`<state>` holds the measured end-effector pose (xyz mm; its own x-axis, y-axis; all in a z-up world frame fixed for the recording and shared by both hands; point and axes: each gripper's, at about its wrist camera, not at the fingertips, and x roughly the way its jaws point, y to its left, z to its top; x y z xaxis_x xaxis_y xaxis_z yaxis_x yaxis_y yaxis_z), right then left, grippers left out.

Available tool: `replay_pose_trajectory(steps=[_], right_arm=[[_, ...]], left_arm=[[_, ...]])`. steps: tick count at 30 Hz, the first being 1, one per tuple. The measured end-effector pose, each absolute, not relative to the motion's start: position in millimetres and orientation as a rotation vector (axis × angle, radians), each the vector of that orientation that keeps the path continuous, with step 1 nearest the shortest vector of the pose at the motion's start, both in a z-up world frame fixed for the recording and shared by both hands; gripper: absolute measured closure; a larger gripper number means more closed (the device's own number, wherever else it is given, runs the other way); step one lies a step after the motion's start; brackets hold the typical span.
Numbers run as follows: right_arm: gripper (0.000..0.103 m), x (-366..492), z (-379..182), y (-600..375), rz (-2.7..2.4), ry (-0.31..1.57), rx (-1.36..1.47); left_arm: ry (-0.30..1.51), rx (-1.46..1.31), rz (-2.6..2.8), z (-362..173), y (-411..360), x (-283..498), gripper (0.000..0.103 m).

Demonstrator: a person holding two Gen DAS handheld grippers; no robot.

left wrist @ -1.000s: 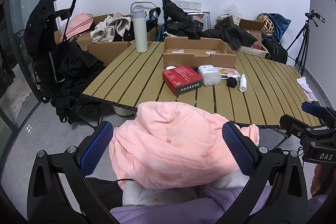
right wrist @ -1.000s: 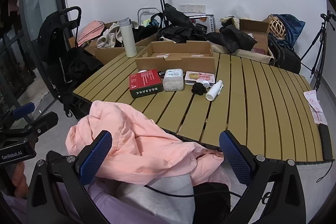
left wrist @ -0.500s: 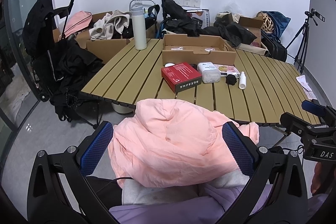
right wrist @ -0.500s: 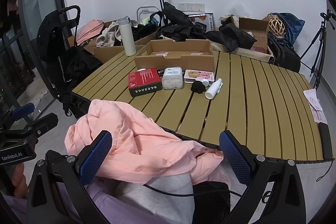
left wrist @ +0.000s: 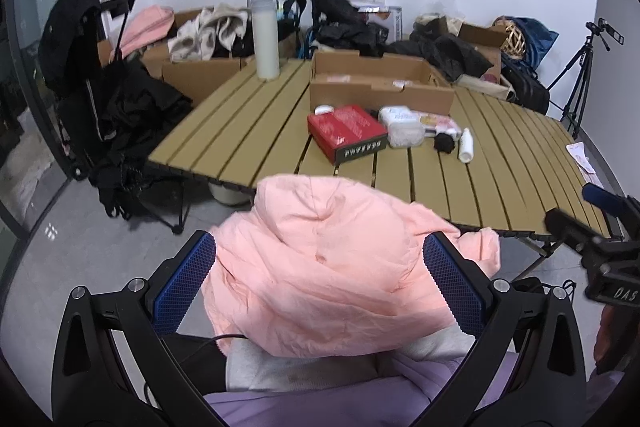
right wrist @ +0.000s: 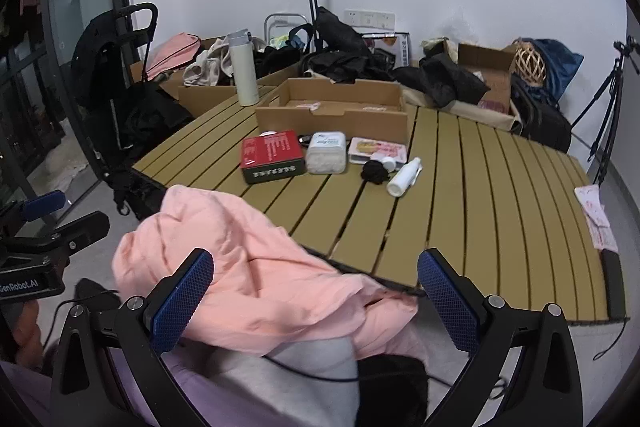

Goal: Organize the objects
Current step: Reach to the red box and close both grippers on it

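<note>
Both hand-held grippers, left (left wrist: pixel 319 283) and right (right wrist: pixel 314 295), are held open and empty above the pink jacket (left wrist: pixel 332 267), apparently poised for pickup, short of the tabletop (right wrist: pixel 480 195) clutter.

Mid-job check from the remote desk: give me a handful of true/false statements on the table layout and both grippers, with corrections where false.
1. Both grippers are open, holding nothing. True: the left gripper and right gripper stand with jaws wide apart.
2. The red box sits inside the cardboard box. False: it lies on the slatted table, in front of the cardboard box.
3. The white bottle lies on its side. True.
4. The tall white flask has tipped over. False: it stands upright near the table's far left edge.
5. The pink jacket is spread on the table. False: it is bunched below the near edge, between the left gripper's fingers.
</note>
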<state>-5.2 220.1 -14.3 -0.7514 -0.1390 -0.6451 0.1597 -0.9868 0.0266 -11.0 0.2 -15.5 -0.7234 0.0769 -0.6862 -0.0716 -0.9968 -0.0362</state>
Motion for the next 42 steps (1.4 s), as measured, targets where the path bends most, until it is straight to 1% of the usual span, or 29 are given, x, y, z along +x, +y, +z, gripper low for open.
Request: replay_pose_trajectory(steps=[6,11,13,15,17,18,19,21,25,26,27,28,29,30,32,34,35,37,39,40,41,42], right_arm=[[0.000,-28,-32,233,-2.793,-0.027,1.072],[0.000,-32,-48,233,-2.827,-0.061,1.017],[0.000,-31,-55,229,-2.841,-0.036,0.970],[0.000,-33,-63,218,-2.848,0.072,0.910],[0.000,-40,-70,210,-2.805,0.128,0.943],[0.000,-47,-74,207,-2.757,0.123,0.993],[0.000,-54,-77,206,-2.718,0.104,1.045],[0.000,-74,-84,208,-2.598,-0.010,1.150],[0.000,-112,-88,209,-2.590,-0.043,1.197],[0.007,-128,-89,208,-2.575,-0.058,1.209],[0.024,-149,-88,207,-2.537,-0.099,1.202],[0.033,-164,-88,205,-2.513,-0.124,1.199],[0.045,-184,-88,200,-2.491,-0.139,1.205],[0.053,-208,-88,194,-2.465,-0.150,1.197],[0.055,-251,-86,178,-2.444,-0.135,1.164],[0.055,-278,-87,164,-2.431,-0.112,1.151],[0.055,-303,-91,153,-2.417,-0.110,1.172],[0.055,-329,-100,142,-2.408,-0.112,1.209],[0.055,-351,-115,131,-2.425,-0.077,1.281],[0.055,-357,-122,130,-2.431,-0.065,1.322],[0.058,-358,-128,128,-2.426,-0.063,1.340],[0.059,-355,-131,125,-2.433,-0.042,1.326]], left_arm=[[-0.041,-1.238,2.816,-41,-6,-39,0.000],[-0.066,-1.291,2.780,-59,-8,-57,0.000],[-0.109,-1.220,2.780,-59,-10,-61,0.000],[-0.162,-1.154,2.786,-58,-14,-66,0.000],[-0.226,-1.069,2.789,-56,-19,-68,0.000],[-0.258,-1.036,2.784,-57,-22,-71,0.000],[-0.255,-1.055,2.774,-57,-22,-76,0.000],[-0.180,-1.141,2.722,-61,-18,-94,0.000],[-0.039,-1.163,2.737,-58,-8,-140,0.000],[-0.023,-1.148,2.744,-57,-7,-158,0.000],[-0.025,-1.142,2.753,-57,-7,-172,0.000],[-0.038,-1.131,2.759,-58,-9,-187,0.000],[-0.063,-1.135,2.765,-60,-12,-204,0.002],[-0.111,-1.155,2.762,-63,-17,-221,0.003],[-0.228,-1.202,2.716,-72,-25,-251,0.012],[-0.338,-1.243,2.652,-84,-28,-274,0.016],[-0.366,-1.262,2.638,-89,-27,-282,0.021],[-0.382,-1.268,2.621,-98,-22,-293,0.024],[-0.352,-1.287,2.589,-107,-12,-297,0.024],[-0.329,-1.299,2.583,-110,-9,-297,0.027],[-0.293,-1.318,2.576,-114,-4,-298,0.034],[-0.286,-1.332,2.563,-118,-2,-298,0.036]])
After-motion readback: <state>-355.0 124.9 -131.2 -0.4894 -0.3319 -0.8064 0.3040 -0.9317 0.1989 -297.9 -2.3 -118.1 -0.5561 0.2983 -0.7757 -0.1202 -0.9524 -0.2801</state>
